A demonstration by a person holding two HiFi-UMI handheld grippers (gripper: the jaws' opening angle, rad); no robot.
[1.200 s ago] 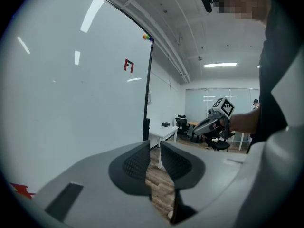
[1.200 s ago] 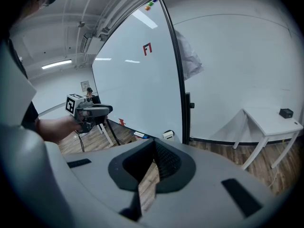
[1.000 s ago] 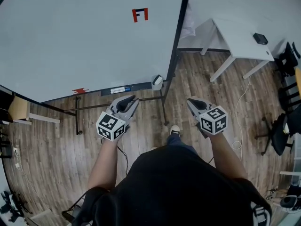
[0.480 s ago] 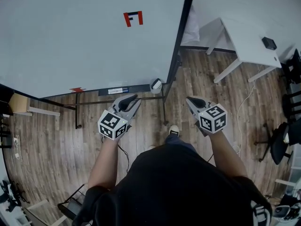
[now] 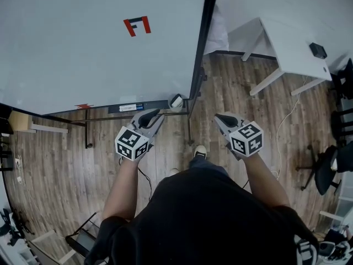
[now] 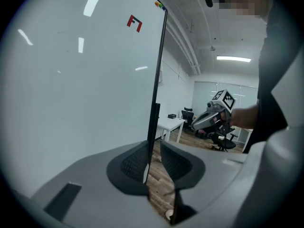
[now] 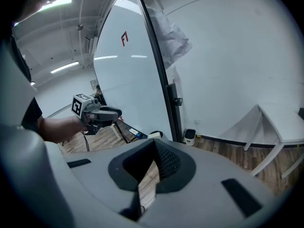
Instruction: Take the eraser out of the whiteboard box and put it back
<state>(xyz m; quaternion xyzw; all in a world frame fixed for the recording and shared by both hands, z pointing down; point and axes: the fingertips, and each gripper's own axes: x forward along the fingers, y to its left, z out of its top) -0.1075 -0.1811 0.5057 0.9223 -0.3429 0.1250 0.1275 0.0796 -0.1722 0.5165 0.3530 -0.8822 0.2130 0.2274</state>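
Your left gripper (image 5: 151, 115) is shut, pads together with nothing between them, and it has come forward and a touch lower since a second ago. Your right gripper (image 5: 222, 117) is closed and empty too, tips meeting, and it has eased forward alongside. The two sit level with each other and well apart.

Your view has swung as well. The red-and-black mark (image 5: 137, 25) on the whiteboard (image 5: 77, 59) has slid left and lower, and the board's dark post (image 5: 199, 48) has shifted left with it.

Just ahead of the left gripper's tip runs the tray (image 5: 129, 107) at the foot of the board. At the tray's right end, close against the post, sits the small white box (image 5: 176, 101). The eraser is too small to pick out from here, so I can't say whether it's inside. The post stands between that box and your right gripper. Below the tray, a thin bar (image 5: 110, 119) of the stand crosses right in front of the left gripper.

Further out there's wood floor (image 5: 60, 159) and your shoe (image 5: 199, 150) between the grippers. A white table (image 5: 287, 40) stands off to the right with a small black thing (image 5: 317, 50) on it, and office chairs (image 5: 330, 164) line the far right edge.
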